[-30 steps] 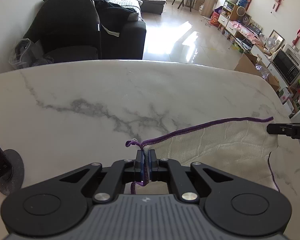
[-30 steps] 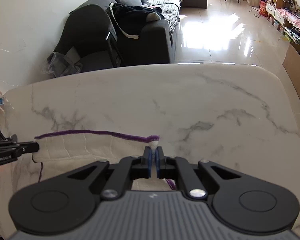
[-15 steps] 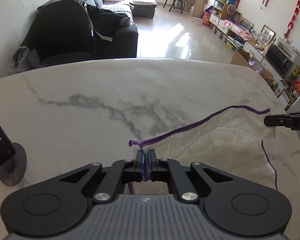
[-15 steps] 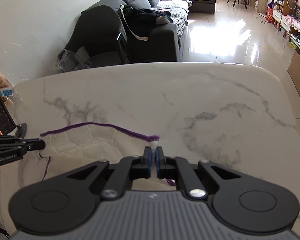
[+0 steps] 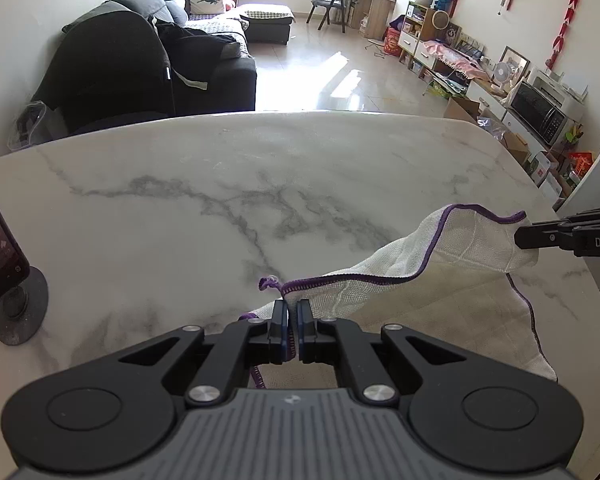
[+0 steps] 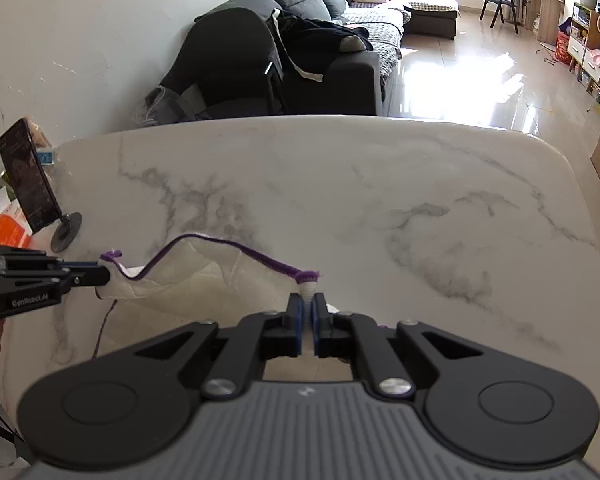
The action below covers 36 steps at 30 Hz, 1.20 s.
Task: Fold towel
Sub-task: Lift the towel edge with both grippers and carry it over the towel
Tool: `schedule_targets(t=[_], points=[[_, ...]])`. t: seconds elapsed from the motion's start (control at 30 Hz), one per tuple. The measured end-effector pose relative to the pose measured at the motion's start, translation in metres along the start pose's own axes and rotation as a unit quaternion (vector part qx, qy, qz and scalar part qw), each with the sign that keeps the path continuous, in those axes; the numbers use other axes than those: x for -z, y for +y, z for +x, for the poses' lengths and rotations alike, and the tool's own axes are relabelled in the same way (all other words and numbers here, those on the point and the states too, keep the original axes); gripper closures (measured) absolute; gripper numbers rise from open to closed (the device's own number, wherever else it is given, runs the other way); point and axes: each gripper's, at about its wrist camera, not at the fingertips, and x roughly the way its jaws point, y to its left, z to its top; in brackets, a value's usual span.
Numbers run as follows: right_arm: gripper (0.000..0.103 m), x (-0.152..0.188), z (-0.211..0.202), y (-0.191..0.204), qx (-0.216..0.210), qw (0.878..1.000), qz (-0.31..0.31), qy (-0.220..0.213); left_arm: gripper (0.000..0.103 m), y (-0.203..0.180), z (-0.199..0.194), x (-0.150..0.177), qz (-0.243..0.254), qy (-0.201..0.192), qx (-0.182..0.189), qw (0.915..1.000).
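1. Phone (image 6: 30, 176) on a round stand sits at the desk's (image 5: 284, 184) left edge.
2. Left gripper (image 5: 293, 312) has its jaws pinching one purple-hemmed corner of the towel (image 5: 452, 264).
3. Towel hangs lifted between both grippers, its hem sagging in the middle, its lower part lying on the desk.
4. Right gripper (image 6: 308, 307) has its jaws pinching the opposite corner.

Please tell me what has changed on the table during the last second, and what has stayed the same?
Both tongs, left and right, lifted their corners of the towel higher and forward. The purple edge between them, nearly straight a second ago, now sags and bows, and more of the lower layer shows on the marble table. Nothing was released. The phone on its stand has not moved.
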Motion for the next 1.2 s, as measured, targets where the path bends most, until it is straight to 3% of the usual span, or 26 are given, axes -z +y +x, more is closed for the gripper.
schedule_targets(t=[0.5, 0.87, 1.07, 1.2], points=[[0.097, 0.033, -0.019, 0.007, -0.015, 0.999, -0.033, 0.006, 0.099, -0.006, -0.017, 0.04, 0.027, -0.001, 0.011, 0.9996], [0.093, 0.057, -0.014, 0.0, -0.025, 0.999, -0.018, 0.024, 0.097, 0.004, -0.01, 0.062, -0.006, 0.018, 0.028, 0.9994], [0.092, 0.066, -0.008, -0.003, -0.027, 0.999, -0.009, 0.036, 0.09, 0.008, -0.007, 0.066, -0.023, 0.03, 0.046, 0.9982], [0.084, 0.069, -0.007, -0.004, -0.024, 0.999, -0.007, 0.036, 0.074, 0.001, -0.007, 0.072, 0.007, 0.024, 0.027, 0.9993]])
